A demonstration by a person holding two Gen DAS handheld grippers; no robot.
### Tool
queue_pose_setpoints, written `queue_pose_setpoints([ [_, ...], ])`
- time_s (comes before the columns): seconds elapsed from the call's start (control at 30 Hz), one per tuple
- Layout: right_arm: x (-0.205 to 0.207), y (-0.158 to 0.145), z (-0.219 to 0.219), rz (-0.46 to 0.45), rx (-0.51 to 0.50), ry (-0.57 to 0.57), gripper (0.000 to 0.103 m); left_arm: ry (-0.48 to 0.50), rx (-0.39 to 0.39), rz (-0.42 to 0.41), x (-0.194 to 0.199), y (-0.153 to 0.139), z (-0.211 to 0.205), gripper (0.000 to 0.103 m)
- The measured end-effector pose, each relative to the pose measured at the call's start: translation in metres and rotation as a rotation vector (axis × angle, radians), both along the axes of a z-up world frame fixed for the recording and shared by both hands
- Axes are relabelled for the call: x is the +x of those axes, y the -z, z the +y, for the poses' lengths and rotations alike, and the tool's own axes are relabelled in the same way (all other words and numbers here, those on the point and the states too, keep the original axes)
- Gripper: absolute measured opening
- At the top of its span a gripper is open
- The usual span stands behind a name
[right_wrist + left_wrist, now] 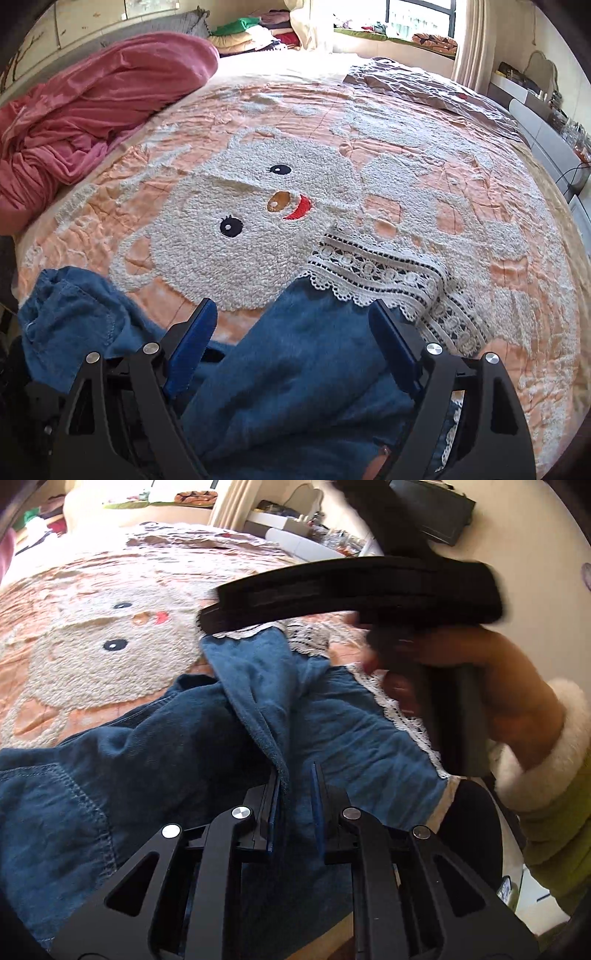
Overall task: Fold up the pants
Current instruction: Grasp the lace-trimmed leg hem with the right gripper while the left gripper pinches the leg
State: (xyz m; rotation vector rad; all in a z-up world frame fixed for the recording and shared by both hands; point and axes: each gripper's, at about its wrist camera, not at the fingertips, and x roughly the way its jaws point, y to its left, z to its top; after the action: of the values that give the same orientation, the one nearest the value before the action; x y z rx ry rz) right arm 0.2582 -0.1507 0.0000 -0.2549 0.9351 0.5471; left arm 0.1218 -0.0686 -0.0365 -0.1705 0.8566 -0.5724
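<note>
Blue denim pants [155, 746] with white lace hems [384, 280] lie crumpled on a bed. In the left wrist view my left gripper [295, 771] has its jaws nearly together, with a fold of the blue leg [258, 686] running between them. In the right wrist view my right gripper [291, 314] is open, its blue fingers [195, 332] on either side of a pant leg [303, 354] just short of the lace hem. The right gripper's black body [354, 594] and the hand holding it show blurred above the pants in the left wrist view.
The bed has a peach cover [461, 192] with a fluffy white bear pattern. A pink blanket [92, 110] is bunched at the far left. Folded clothes [251, 31] and a window lie beyond. A dresser with clutter [546, 122] stands at the right.
</note>
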Motion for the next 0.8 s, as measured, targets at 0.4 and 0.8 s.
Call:
queue_pose_setpoints([
  [0.4,0.063,0.053,0.020,0.082,-0.160,0.132,0.039,0.005,-0.024,0.005,0.002,0.004,0.004,0.009],
  [0.8,0.033,0.004,-0.047,0.051,0.117,0.186,0.009,-0.028,0.011,-0.002,0.002,0.006,0.008,0.002],
])
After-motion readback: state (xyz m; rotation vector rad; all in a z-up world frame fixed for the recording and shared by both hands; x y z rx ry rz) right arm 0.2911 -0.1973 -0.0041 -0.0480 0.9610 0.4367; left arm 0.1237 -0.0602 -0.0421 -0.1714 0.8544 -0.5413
